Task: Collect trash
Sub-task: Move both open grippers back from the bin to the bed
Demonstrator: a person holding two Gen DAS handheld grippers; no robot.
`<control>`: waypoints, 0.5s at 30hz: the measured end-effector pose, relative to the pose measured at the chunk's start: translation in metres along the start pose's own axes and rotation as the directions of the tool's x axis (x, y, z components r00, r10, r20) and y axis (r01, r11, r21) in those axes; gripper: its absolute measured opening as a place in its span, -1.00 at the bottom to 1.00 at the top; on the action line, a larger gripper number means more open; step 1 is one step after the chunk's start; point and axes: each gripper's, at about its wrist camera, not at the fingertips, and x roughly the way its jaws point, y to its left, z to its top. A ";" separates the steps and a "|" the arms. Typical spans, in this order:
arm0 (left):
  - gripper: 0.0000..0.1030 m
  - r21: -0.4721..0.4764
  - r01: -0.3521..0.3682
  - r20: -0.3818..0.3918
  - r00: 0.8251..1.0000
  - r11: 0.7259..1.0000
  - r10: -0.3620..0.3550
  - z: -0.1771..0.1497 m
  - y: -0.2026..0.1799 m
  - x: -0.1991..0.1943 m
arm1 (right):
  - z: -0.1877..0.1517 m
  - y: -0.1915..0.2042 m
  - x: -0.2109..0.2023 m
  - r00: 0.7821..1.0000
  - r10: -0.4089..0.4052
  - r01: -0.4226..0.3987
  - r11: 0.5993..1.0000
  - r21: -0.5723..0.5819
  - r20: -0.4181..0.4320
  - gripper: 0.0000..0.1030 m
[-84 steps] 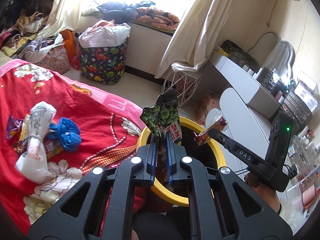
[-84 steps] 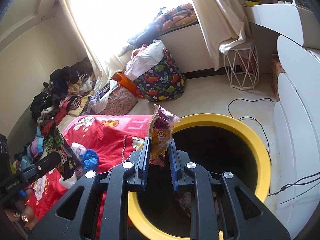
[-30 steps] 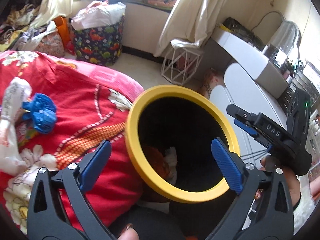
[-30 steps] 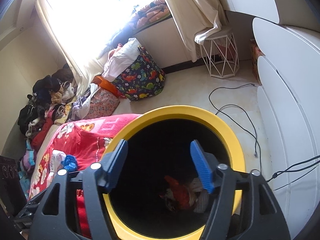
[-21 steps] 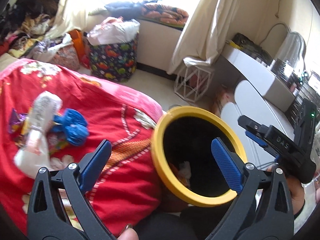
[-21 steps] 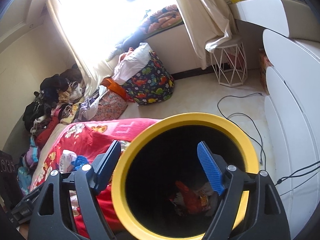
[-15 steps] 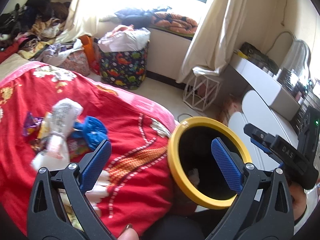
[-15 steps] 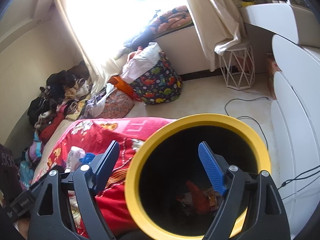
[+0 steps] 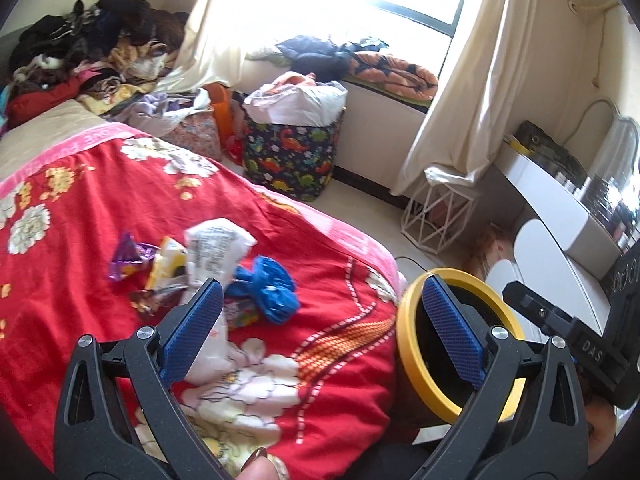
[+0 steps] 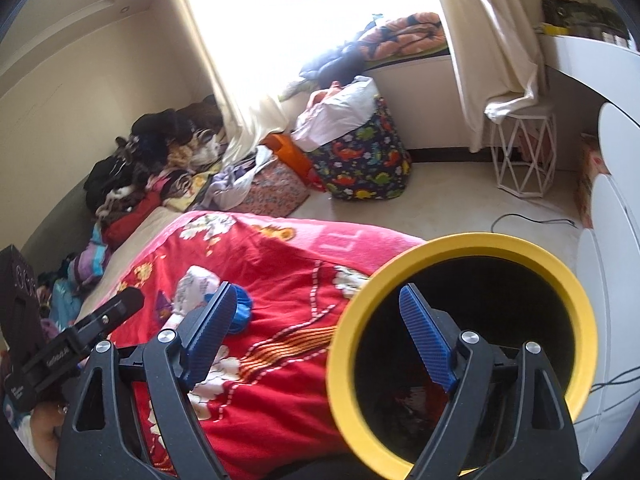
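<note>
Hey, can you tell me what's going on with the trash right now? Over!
Left gripper open, empty. Right gripper open, empty. Wrappers and blue wad wait on red blanket, beside yellow-rimmed bin. Nothing in the way.

Count, left wrist view: one yellow-rimmed round black bin [image 9: 408,344] lower right, one red floral blanket [image 9: 80,240] across the left half, and on it mid-frame a trash cluster of one white printed plastic bag [image 9: 216,248], one crumpled blue wrapper [image 9: 268,288], one purple foil wrapper [image 9: 128,260], one yellow packet [image 9: 170,264]; smaller scraps under them are too blurred to count. Upper centre: one dark dinosaur-print fabric basket [image 9: 292,164]; one white wire-frame stool [image 9: 436,216] at right centre. Two curtains: one cream curtain [image 9: 460,80] upper right, another upper centre.
</note>
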 end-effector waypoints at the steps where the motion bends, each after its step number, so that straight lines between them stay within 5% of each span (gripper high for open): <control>1: 0.78 -0.004 -0.004 0.004 1.000 1.000 0.004 0.001 0.003 -0.001 | 0.001 0.005 0.003 1.000 0.007 -0.007 1.000 -0.011 -0.004 0.57; 15: 0.78 -0.096 -0.076 0.032 0.996 0.993 0.080 0.005 0.062 -0.015 | 0.002 0.057 0.037 0.996 0.064 -0.070 0.992 -0.106 -0.055 0.57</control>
